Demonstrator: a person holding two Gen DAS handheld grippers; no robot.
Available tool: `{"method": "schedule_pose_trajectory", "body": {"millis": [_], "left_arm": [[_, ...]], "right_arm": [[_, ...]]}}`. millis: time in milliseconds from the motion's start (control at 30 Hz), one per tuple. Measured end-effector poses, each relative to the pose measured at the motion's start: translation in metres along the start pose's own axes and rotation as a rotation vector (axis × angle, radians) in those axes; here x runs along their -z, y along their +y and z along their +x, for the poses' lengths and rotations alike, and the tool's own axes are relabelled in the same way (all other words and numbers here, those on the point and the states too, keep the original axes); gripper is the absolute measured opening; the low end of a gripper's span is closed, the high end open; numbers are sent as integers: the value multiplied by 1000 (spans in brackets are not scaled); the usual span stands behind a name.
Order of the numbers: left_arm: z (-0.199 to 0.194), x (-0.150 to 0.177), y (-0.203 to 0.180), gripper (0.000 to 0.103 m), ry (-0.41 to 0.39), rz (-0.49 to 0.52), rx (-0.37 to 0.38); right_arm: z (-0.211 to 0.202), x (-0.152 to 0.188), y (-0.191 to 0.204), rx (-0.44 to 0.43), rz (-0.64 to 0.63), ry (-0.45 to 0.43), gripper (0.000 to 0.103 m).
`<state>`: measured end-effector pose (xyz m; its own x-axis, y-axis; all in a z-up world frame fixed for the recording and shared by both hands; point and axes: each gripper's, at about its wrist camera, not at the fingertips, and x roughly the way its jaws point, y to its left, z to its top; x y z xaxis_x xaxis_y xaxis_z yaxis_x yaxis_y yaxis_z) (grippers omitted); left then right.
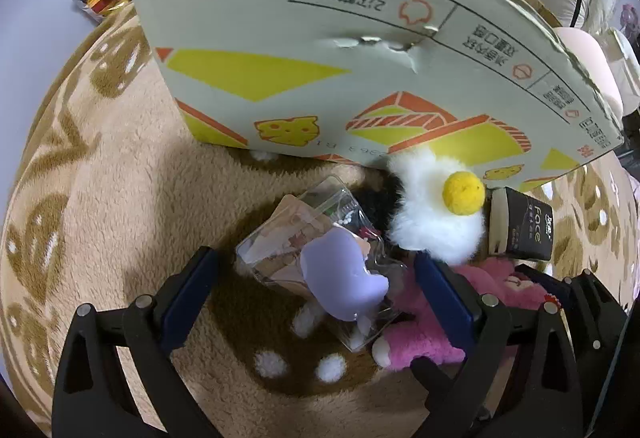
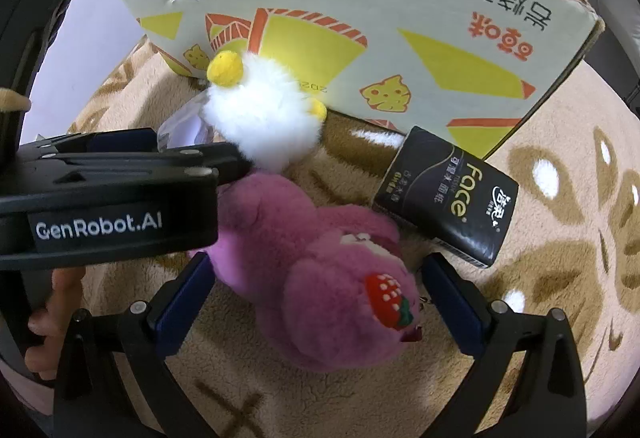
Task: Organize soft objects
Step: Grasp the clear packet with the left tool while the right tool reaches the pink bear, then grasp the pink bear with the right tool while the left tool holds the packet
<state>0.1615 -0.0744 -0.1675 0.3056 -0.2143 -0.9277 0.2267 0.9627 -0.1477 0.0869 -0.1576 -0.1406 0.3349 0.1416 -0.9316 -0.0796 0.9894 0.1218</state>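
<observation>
In the left wrist view, the left gripper [image 1: 316, 274] hangs with jaws spread wide on either side of a clear packet with a lilac soft piece [image 1: 344, 278], gripping nothing; a white fluffy toy [image 1: 432, 214] lies against the cardboard box [image 1: 320, 38]. In the right wrist view, the right gripper [image 2: 316, 286] is likewise spread, straddling the pink plush [image 2: 320, 278] on the fleece blanket [image 2: 560, 298], beside a black tissue pack [image 2: 444, 198]. All the soft things seen lie outside the box, so I judge the sorting barely begun.
</observation>
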Motion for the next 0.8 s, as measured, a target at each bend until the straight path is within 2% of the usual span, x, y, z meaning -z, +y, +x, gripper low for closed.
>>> {"method": "schedule_pose_trajectory", "body": {"millis": [167, 233, 300, 433, 667, 800], "left_arm": [[-2, -1, 3, 86, 10, 0, 5], [-3, -2, 4, 78, 16, 1, -11], [-2, -3, 7, 63, 31, 18, -47], [-3, -2, 9, 61, 25, 31, -51], [-11, -3, 25, 48, 14, -20, -25], [-16, 0, 30, 47, 11, -29, -18]], "right_arm": [[0, 1, -1, -1, -3, 1, 103], [-1, 1, -1, 1, -3, 0, 103], [-1, 1, -1, -2, -2, 1, 103], [0, 1, -1, -3, -2, 3, 103], [0, 0, -1, -10, 3, 14, 103], [-1, -1, -3, -12, 9, 16, 103]]}}
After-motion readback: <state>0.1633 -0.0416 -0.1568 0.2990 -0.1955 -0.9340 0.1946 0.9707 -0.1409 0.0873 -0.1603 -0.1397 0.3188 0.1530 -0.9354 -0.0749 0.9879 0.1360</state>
